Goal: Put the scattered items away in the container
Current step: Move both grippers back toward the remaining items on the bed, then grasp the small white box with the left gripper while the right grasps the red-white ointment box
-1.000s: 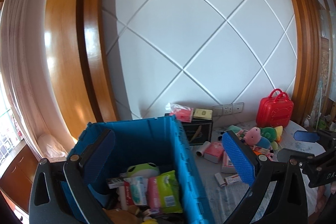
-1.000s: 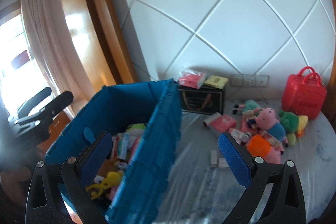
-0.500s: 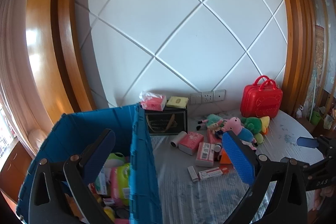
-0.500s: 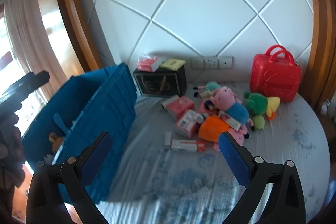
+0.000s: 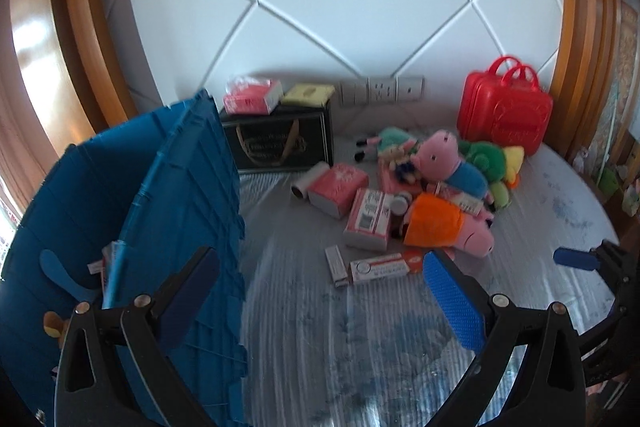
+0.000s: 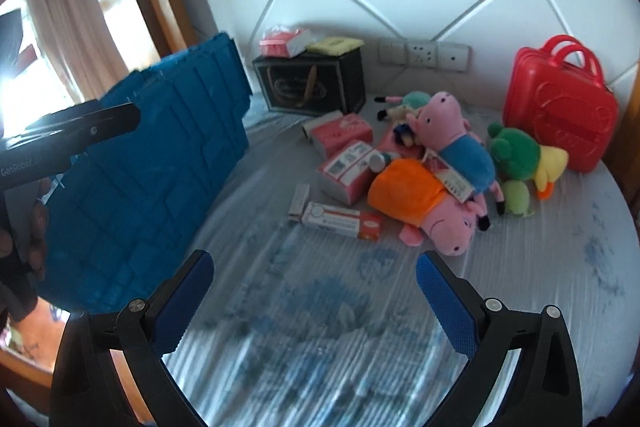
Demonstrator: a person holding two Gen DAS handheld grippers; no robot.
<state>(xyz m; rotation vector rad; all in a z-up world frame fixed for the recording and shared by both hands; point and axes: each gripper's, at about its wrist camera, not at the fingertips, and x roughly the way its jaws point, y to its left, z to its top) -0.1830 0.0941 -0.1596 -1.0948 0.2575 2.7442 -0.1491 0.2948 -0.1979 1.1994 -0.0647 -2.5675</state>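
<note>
Nearest, the left claw (image 5: 320,301) and right claw (image 6: 314,301) both gaped wide, holding nothing, above the blue-patterned bedsheet (image 6: 312,307). Left of them stood the blue plastic crate (image 5: 180,211); beyond, right of the crate, lay small cardboard boxes (image 6: 340,217) and pink pig plush toys (image 6: 436,211).

From my left tool's view, the crate (image 5: 176,211) fills the left of the frame. The dark box (image 5: 280,143) sits upper centre beside it, with two packets (image 5: 250,99) on top. The plush toys (image 5: 444,167) pile right of centre, the suitcase (image 5: 506,111) behind them at upper right. Cartons (image 5: 368,215) lie centre, flat boxes (image 5: 378,267) just below them.
</note>
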